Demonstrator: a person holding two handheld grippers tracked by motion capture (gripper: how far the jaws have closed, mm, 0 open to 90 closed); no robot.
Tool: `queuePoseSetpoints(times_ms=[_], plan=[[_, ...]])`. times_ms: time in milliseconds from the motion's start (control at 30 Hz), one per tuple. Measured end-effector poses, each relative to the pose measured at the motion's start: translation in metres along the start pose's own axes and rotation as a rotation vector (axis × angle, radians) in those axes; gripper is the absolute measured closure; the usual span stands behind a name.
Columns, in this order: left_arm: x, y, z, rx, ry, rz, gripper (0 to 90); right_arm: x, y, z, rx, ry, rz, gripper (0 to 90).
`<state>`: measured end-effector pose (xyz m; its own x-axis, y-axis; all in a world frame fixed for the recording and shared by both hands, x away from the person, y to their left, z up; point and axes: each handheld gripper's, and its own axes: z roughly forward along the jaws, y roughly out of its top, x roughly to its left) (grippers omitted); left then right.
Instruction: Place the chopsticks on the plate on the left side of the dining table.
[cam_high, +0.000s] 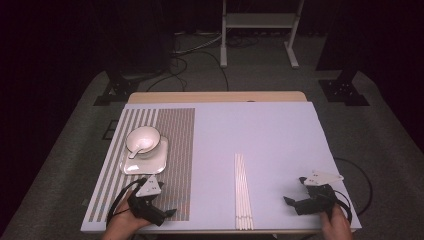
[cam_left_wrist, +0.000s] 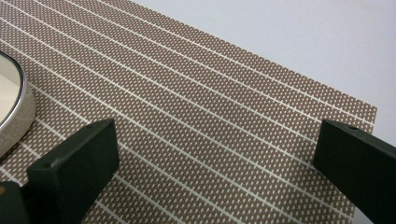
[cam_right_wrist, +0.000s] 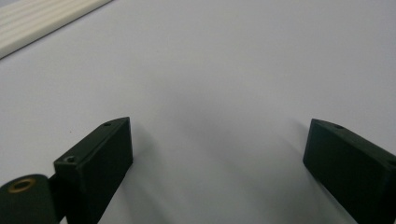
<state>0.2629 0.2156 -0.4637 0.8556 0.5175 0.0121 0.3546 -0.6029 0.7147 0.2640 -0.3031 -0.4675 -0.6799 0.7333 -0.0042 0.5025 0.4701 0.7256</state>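
Lying near the front edge, mid-surface, lengthwise near to far: white chopsticks (cam_high: 243, 192), bundled side by side, well left of the right tongs (cam_high: 300, 192), spread wide with nothing between. Best approached square across the bundle, low, closing around the middle so none roll off. Left tongs (cam_high: 161, 200), equally agape and holding nothing, over the striped placemat (cam_high: 175, 150), just near of the plate (cam_high: 145, 162) carrying bowl (cam_high: 143, 139) and, apparently, a spoon (cam_high: 139, 148).

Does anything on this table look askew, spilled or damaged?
Nothing stands out. The bowl sits upright on the plate with a spoon in it, all on the flat mat. The chopsticks lie in a neat bundle. Both grippers, left and right, are open and empty.
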Motion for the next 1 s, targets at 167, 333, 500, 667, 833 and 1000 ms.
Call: queuePoseSetpoints(times_ms=[167, 333, 500, 667, 833, 1000], plan=[[0.0, 0.0, 0.0, 0.002, 0.001, 0.001, 0.0, 0.0, 0.0, 0.0, 0.0, 0.0, 0.0, 6.8], [-0.001, 0.001, 0.0, -0.001, -0.007, -0.012, 0.0, 0.0, 0.0, 0.0, -0.001, 0.0, 0.0, 6.7], [-0.001, 0.005, 0.0, -0.011, -0.015, -0.028, 0.0, 0.0, 0.0, 0.0, -0.001, 0.0, 0.0, 6.7], [-0.003, 0.01, 0.0, -0.012, -0.021, -0.025, 0.0, 0.0, 0.0, 0.0, 0.001, 0.0, 0.0, 6.7], [-0.006, 0.015, -0.001, -0.025, -0.025, -0.029, 0.0, 0.0, 0.0, 0.0, 0.002, -0.001, 0.0, 6.8], [-0.007, 0.019, -0.001, -0.04, -0.035, -0.043, 0.0, 0.0, 0.0, 0.0, 0.001, -0.001, 0.0, 6.7]])
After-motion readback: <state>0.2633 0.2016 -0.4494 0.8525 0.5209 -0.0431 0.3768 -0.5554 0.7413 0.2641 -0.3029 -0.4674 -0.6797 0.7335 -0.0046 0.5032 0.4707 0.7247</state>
